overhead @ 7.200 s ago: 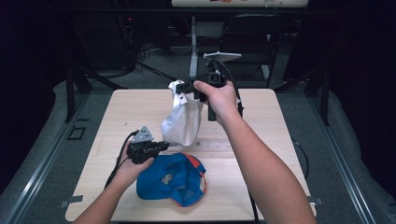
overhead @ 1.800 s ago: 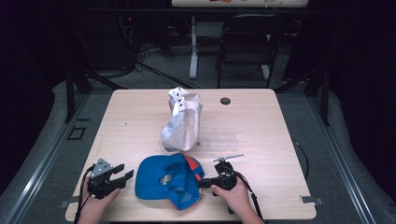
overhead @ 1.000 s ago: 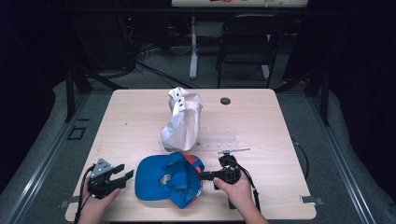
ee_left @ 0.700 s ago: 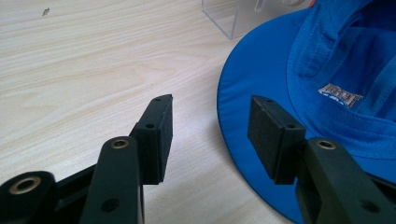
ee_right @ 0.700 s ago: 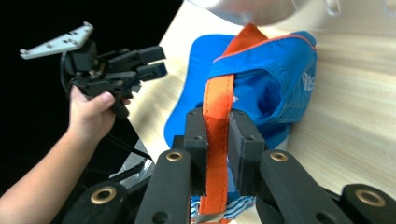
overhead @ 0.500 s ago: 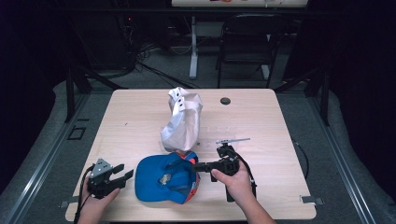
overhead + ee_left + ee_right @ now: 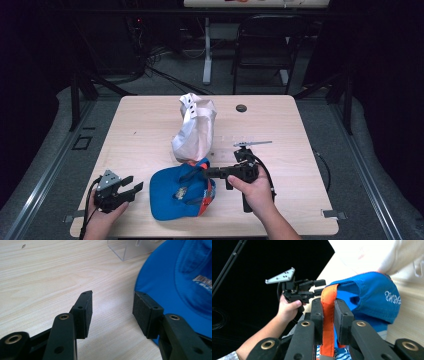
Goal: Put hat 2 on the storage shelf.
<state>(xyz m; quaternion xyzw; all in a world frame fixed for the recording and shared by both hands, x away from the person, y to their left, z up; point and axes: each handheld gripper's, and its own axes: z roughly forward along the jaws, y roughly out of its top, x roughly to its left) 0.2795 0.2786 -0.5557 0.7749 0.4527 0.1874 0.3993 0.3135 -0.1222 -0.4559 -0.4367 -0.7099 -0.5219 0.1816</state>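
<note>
**Right gripper view: cap caught by its orange strap**

Right gripper view shows the right gripper (image 7: 329, 315) clamped on the orange strap (image 7: 327, 322) of the blue cap (image 7: 367, 296), which hangs just ahead of its jaws. The left gripper (image 7: 112, 308) stands open with nothing between its jaws, low over the counter (image 7: 50, 272), cap just beside it. Lifting seems to be the step in hand; next, probably, carry the cap toward the white bag (image 7: 195, 127) beyond without losing the thin strap.

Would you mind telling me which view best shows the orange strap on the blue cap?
The right gripper view: the orange strap runs up between the right gripper's shut jaws. The high view shows it small at the blue cap's edge; the left gripper view shows blue fabric.
</note>
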